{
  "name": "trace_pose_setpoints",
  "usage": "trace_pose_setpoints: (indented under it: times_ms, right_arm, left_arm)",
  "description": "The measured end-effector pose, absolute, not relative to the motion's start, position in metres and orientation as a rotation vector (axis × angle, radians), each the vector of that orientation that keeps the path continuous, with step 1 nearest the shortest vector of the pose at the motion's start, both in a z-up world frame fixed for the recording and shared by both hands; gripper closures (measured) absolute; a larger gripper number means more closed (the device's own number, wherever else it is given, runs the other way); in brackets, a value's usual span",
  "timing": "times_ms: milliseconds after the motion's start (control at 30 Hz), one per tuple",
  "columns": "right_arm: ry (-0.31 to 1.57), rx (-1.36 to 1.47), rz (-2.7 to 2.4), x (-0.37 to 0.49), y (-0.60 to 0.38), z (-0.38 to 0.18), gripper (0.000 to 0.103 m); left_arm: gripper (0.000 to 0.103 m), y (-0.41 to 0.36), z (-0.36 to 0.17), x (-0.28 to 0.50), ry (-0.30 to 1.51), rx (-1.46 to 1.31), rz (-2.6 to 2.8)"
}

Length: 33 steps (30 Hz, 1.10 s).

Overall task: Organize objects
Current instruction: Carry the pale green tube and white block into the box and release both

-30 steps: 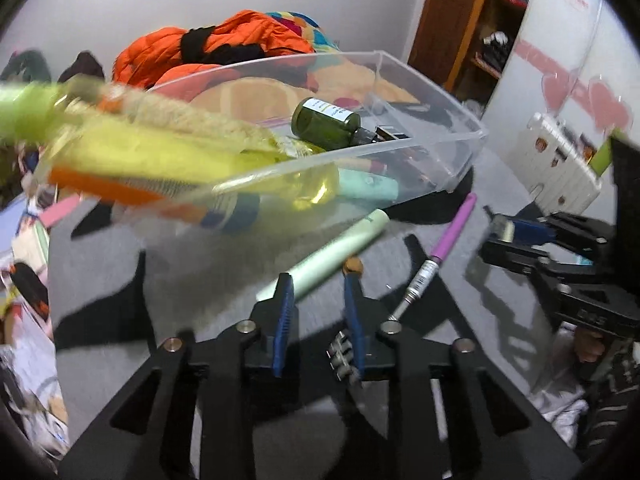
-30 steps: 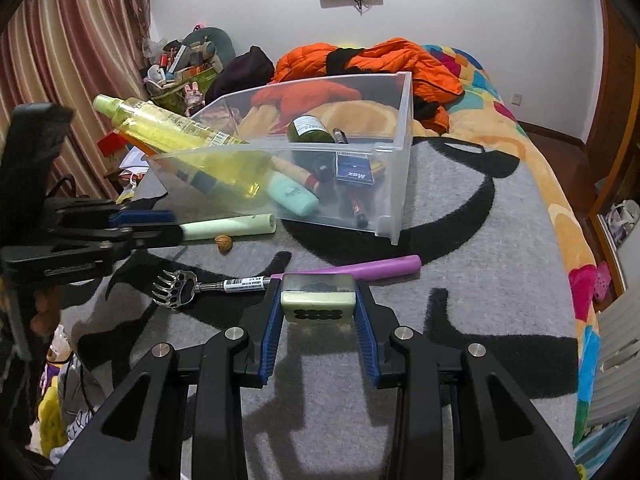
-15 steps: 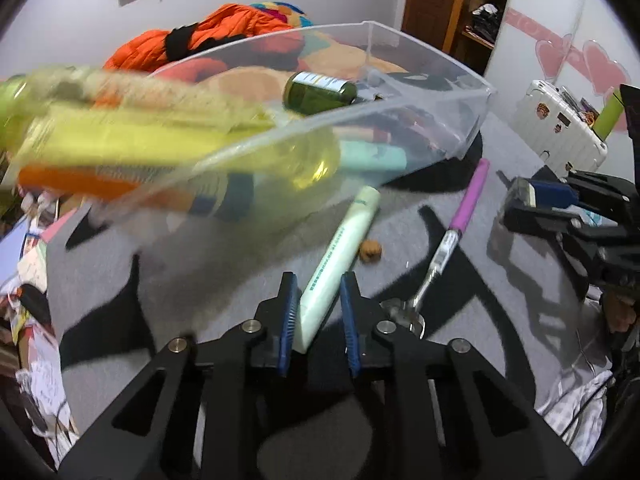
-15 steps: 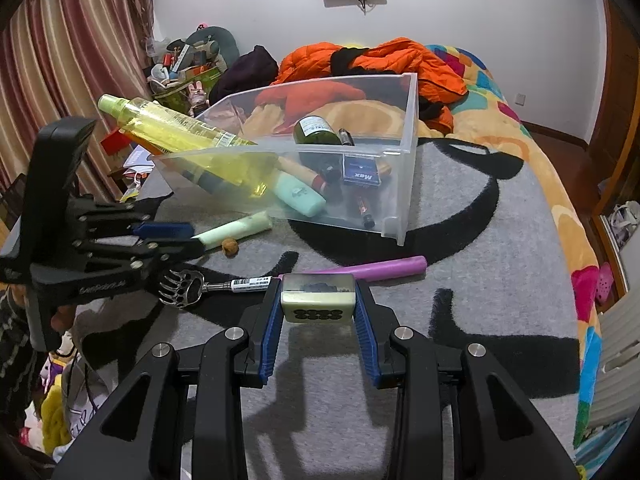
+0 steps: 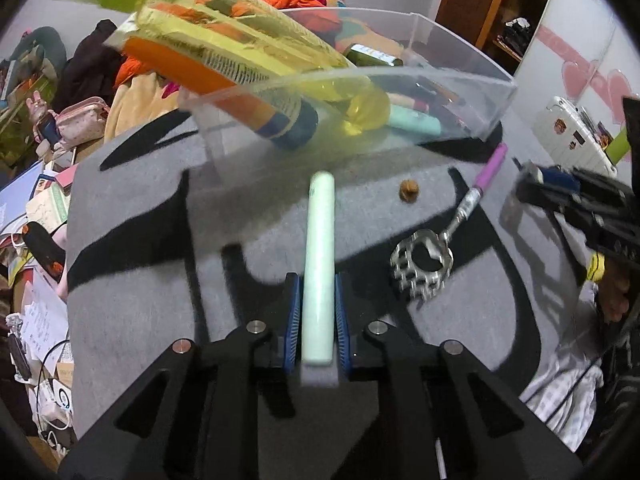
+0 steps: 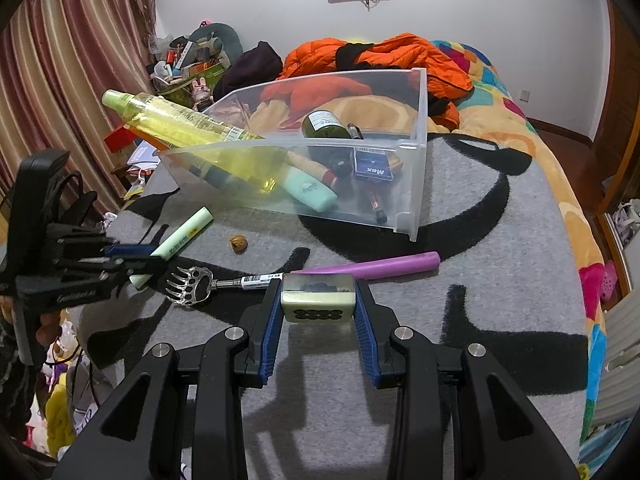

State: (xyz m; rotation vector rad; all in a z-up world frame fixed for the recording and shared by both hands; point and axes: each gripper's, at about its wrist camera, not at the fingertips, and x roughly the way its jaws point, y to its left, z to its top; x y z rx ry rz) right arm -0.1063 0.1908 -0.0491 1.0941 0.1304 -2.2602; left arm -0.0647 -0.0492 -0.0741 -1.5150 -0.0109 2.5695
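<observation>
My left gripper (image 5: 318,282) is shut on the near end of a pale green tube (image 5: 320,224), which points away toward a clear plastic bin (image 5: 460,76). From the right wrist view the same tube (image 6: 186,232) sticks out of the left gripper (image 6: 136,268), low over the grey blanket. My right gripper (image 6: 318,286) is shut on a small pale green box (image 6: 318,304) with dark dots on its face, held still above the blanket. In the bin (image 6: 416,184) lie a tall yellow bottle (image 6: 180,120), a dark green bottle (image 6: 324,124) and several smaller items.
A metal claw back scratcher (image 6: 192,284) with a purple handle (image 6: 372,266) lies across the blanket in front of the bin. A small brown nut (image 6: 238,243) sits beside the tube. Orange bedding (image 6: 400,52) is piled behind. Clutter fills the floor (image 5: 36,208) to the left.
The left gripper moved in over the tube's near end and its jaws came together on it. The right gripper and its box stayed where they were.
</observation>
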Motion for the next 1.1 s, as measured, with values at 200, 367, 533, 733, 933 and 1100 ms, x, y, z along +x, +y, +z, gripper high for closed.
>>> trace_pose_setpoints:
  times_ms: [200, 367, 533, 733, 933, 1100]
  right_arm:
    - [0.142, 1.082, -2.268, -0.104, 0.191, -0.045, 0.072]
    - [0.153, 1.053, -2.277, -0.104, 0.188, -0.037, 0.072]
    - [0.171, 1.016, -2.285, -0.106, 0.181, -0.026, 0.072]
    - [0.19, 0.931, -2.309, -0.11, 0.172, -0.006, 0.072]
    - [0.209, 0.864, -2.329, -0.118, 0.166, 0.012, 0.072]
    - [0.22, 0.815, -2.348, -0.127, 0.161, 0.025, 0.072]
  left_arm:
    - [0.088, -0.043, -0.077, -0.084, 0.028, -1.486, 2.6]
    - [0.088, -0.04, -0.073, -0.07, 0.033, -1.445, 2.655]
    - [0.088, -0.042, -0.049, -0.052, -0.032, -1.338, 2.699]
    - [0.088, -0.039, -0.013, -0.043, -0.066, -1.187, 2.739]
    - [0.088, -0.031, 0.016, -0.049, -0.093, -1.056, 2.767]
    - [0.088, -0.031, 0.033, -0.057, -0.152, -0.978, 2.775]
